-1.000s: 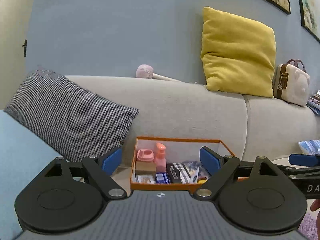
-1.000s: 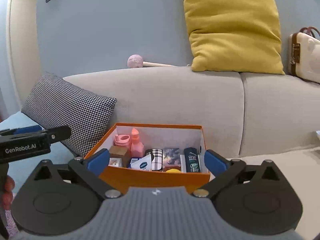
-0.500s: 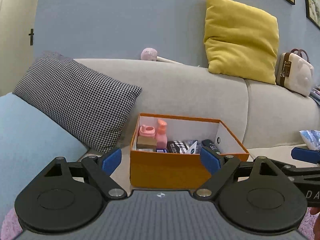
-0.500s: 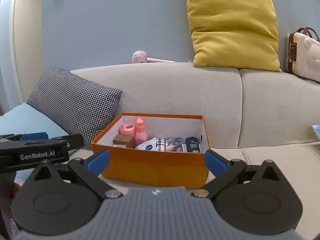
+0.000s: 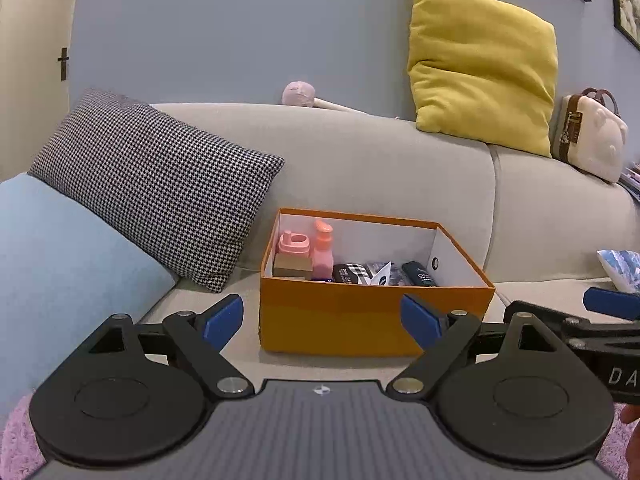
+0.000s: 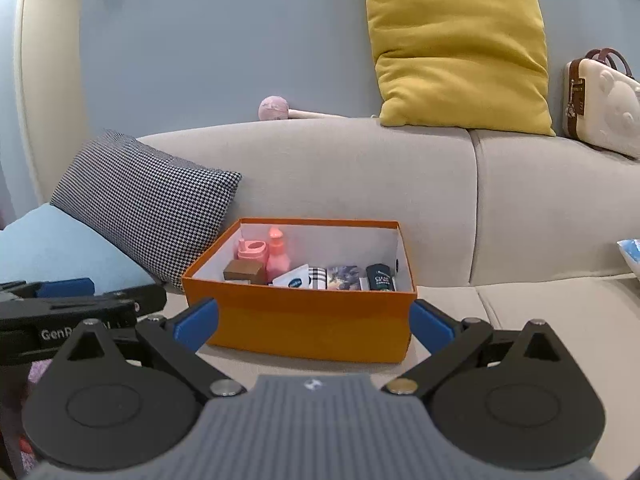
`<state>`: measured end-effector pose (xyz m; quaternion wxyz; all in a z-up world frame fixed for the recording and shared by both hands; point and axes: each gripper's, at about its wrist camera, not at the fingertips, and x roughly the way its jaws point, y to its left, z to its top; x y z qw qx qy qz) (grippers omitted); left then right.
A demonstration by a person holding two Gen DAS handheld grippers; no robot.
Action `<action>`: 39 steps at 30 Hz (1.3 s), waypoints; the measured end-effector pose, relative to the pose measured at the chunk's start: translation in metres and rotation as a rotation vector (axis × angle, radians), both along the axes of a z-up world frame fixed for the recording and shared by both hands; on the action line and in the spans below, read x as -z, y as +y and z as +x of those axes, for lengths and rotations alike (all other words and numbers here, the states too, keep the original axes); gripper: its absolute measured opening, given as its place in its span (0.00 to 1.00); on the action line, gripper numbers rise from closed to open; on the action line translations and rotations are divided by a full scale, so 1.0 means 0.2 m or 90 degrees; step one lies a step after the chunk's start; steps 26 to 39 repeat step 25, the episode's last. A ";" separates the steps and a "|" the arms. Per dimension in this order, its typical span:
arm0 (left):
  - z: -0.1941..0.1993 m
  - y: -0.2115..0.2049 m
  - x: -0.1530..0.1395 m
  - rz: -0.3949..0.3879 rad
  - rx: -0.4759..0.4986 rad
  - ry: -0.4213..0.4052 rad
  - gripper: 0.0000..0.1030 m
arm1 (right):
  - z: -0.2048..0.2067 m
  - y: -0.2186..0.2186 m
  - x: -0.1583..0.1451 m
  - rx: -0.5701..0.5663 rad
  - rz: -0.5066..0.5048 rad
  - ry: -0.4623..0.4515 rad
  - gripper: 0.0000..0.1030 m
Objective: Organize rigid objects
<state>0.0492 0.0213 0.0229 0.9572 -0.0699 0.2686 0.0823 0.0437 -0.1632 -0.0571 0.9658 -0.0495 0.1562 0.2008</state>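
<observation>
An orange box [image 5: 372, 320] stands on the grey sofa seat; it also shows in the right wrist view [image 6: 304, 322]. Inside it are a pink bottle [image 5: 322, 254], a pink cup [image 5: 293, 245], a brown box [image 5: 292, 267], a dark green can [image 6: 381, 277] and several small packs. My left gripper [image 5: 322, 320] is open and empty in front of the box. My right gripper [image 6: 314, 322] is open and empty, also in front of the box.
A houndstooth cushion [image 5: 156, 184] and a light blue cushion [image 5: 60, 264] lie left of the box. A yellow pillow [image 5: 482, 66], a pink-headed mallet [image 5: 304, 96] and a cream mini suitcase [image 5: 590, 136] sit on the sofa back. A printed packet [image 5: 620, 270] lies at right.
Both grippers have pulled back and lowered from over the box; the box now looks smaller and is seen from the side. Both stay open and empty.
</observation>
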 end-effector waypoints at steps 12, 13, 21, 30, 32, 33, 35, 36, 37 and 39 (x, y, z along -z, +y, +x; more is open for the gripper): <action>-0.01 0.01 0.00 0.008 -0.001 0.007 1.00 | 0.01 0.02 0.01 -0.001 -0.013 0.006 0.98; -0.01 0.01 0.00 0.009 0.000 0.007 1.00 | 0.01 0.02 0.01 -0.001 -0.013 0.005 0.98; -0.01 0.01 0.00 0.010 0.003 0.005 1.00 | 0.02 0.01 0.01 0.000 -0.014 0.013 0.98; -0.02 0.01 0.00 0.000 0.003 0.004 1.00 | 0.02 0.01 0.02 0.001 -0.014 0.015 0.98; -0.02 0.01 0.00 0.000 0.003 0.004 1.00 | 0.02 0.01 0.02 0.001 -0.014 0.015 0.98; -0.02 0.01 0.00 0.000 0.003 0.004 1.00 | 0.02 0.01 0.02 0.001 -0.014 0.015 0.98; -0.02 0.01 0.00 0.000 0.003 0.004 1.00 | 0.02 0.01 0.02 0.001 -0.014 0.015 0.98; -0.02 0.01 0.00 0.000 0.003 0.004 1.00 | 0.02 0.01 0.02 0.001 -0.014 0.015 0.98; -0.02 0.01 0.00 0.000 0.003 0.004 1.00 | 0.02 0.01 0.02 0.001 -0.014 0.015 0.98; -0.02 0.01 0.00 0.000 0.003 0.004 1.00 | 0.02 0.01 0.02 0.001 -0.014 0.015 0.98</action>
